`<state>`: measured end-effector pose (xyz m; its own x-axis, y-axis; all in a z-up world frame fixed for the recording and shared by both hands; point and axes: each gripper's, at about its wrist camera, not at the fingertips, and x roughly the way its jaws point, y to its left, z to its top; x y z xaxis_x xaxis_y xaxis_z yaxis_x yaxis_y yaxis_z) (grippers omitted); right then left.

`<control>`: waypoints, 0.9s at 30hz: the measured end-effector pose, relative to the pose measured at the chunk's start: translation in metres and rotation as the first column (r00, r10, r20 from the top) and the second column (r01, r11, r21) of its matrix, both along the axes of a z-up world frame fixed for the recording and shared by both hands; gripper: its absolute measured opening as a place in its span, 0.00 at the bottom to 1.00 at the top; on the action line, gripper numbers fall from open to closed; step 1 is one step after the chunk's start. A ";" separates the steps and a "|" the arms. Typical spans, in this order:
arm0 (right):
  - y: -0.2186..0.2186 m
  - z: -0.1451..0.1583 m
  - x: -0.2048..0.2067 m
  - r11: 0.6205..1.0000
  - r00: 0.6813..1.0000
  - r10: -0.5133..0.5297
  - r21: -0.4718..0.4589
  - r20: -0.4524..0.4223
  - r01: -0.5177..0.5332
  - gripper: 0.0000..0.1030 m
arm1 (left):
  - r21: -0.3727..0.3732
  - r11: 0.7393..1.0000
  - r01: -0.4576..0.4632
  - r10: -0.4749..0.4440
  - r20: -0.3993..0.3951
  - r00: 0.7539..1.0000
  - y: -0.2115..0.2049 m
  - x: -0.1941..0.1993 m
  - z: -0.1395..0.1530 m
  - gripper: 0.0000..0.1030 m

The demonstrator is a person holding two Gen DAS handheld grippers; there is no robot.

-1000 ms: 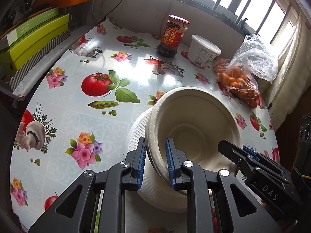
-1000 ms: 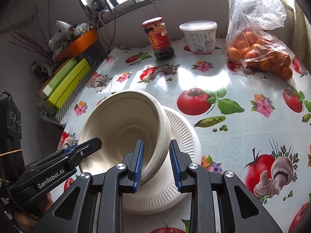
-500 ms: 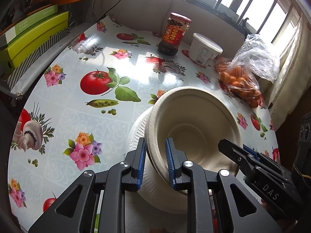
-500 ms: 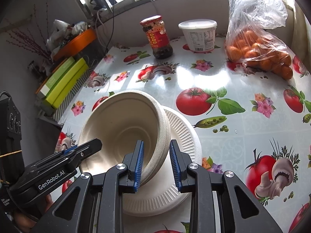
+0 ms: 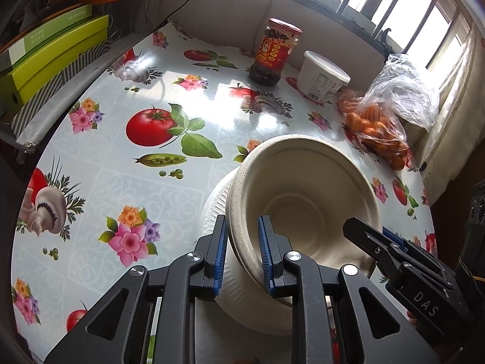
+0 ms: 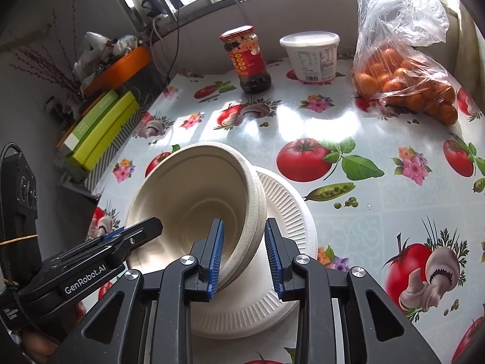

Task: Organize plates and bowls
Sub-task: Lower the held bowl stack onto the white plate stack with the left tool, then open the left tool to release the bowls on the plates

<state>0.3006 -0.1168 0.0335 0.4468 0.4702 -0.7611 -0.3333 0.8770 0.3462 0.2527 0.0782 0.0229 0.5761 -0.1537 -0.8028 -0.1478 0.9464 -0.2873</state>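
Two pairs of black tongs with blue ribbed pads work one stack of beige moulded-fibre bowls [image 5: 303, 200], which is tipped up on edge, mouth towards the cameras.

Left tongs [image 5: 242, 253]: clenched on the stack's rim at its near-left side, one pad outside the wall, one inside.

Right tongs [image 6: 244, 256]: astride the opposite side of the rim. The inner pad lies against the wall; the outer pad shows a sliver of gap in the right wrist view (cannot tell whether it truly presses).

The bowls (several nested, layered rims visible at the edge) lean over a white ribbed paper plate [image 6: 288, 212], which lies flat on the worktop [image 5: 121, 182] directly beneath them. The worktop is covered in a glossy oilcloth printed with tomatoes, mushrooms, peas and flowers.

Far side of the worktop, near the window wall: a glass jar of dark chilli sauce with red label and red lid [image 5: 272, 53], upright; just beside it a white plastic tub with a lid [image 5: 321, 80]; then a clear plastic bag of small oranges [image 5: 382, 121], slumped. Green flat boxes [image 5: 51, 51] are stacked off the worktop's left edge.
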 end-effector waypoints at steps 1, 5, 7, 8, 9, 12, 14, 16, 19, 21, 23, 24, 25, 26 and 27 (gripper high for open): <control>0.000 0.000 0.000 1.000 1.000 0.000 0.001 0.000 0.000 0.28 | 0.001 1.000 0.001 -0.001 0.000 1.000 0.000 0.000 0.000 0.21; 0.001 0.001 0.000 1.000 1.000 -0.003 0.004 -0.002 0.003 0.33 | -0.002 1.000 -0.002 0.002 -0.003 1.000 0.001 0.001 -0.001 0.22; 0.001 0.001 0.000 1.000 1.000 -0.004 0.006 -0.003 0.004 0.34 | -0.001 1.000 -0.005 0.005 -0.006 1.000 0.001 0.001 -0.001 0.25; 0.000 0.001 0.000 1.000 1.000 -0.004 0.005 -0.002 0.004 0.35 | -0.002 1.000 -0.006 0.006 -0.008 1.000 0.001 0.001 -0.002 0.26; 0.000 0.001 0.000 1.000 1.000 -0.004 0.005 -0.002 0.004 0.36 | -0.003 1.000 -0.006 0.006 -0.009 1.000 0.001 0.001 -0.002 0.26; 0.000 0.001 0.000 1.000 1.000 -0.006 0.009 -0.002 0.006 0.40 | 0.000 1.000 -0.005 0.005 -0.010 1.000 0.001 0.002 -0.002 0.27; 0.000 0.001 0.000 1.000 1.000 -0.005 0.008 -0.002 0.005 0.41 | -0.001 1.000 -0.005 0.005 -0.009 1.000 0.001 0.002 -0.002 0.32; 0.000 0.001 0.000 1.000 1.000 -0.005 0.009 -0.002 0.005 0.42 | -0.006 1.000 -0.003 0.003 -0.006 1.000 0.001 0.002 -0.002 0.40; 0.000 0.001 0.000 1.000 1.000 -0.006 0.011 -0.002 0.006 0.43 | -0.010 1.000 0.000 0.000 -0.004 1.000 0.000 0.001 -0.001 0.41; 0.000 0.002 0.000 1.000 1.000 -0.007 0.016 -0.002 0.007 0.45 | -0.010 1.000 -0.001 0.001 -0.004 1.000 0.000 0.001 -0.001 0.41; -0.001 0.003 -0.001 1.000 1.000 -0.009 0.019 0.002 0.009 0.46 | -0.010 1.000 -0.001 0.001 -0.004 1.000 0.001 0.001 -0.001 0.41; -0.002 0.003 -0.002 1.000 1.000 -0.010 0.020 0.004 0.010 0.47 | -0.008 1.000 -0.002 0.002 -0.003 1.000 0.001 0.000 0.000 0.41; -0.002 0.003 -0.002 1.000 1.000 -0.012 0.021 0.006 0.012 0.48 | -0.004 1.000 -0.003 0.003 -0.002 1.000 0.001 0.000 0.000 0.41; -0.003 0.004 -0.003 1.000 1.000 -0.013 0.023 0.010 0.013 0.48 | 0.000 1.000 -0.004 0.004 0.002 1.000 0.001 -0.001 0.001 0.42; -0.003 0.004 -0.003 1.000 1.000 -0.013 0.025 0.013 0.013 0.49 | 0.000 1.000 -0.004 0.004 0.004 1.000 0.001 -0.001 0.002 0.44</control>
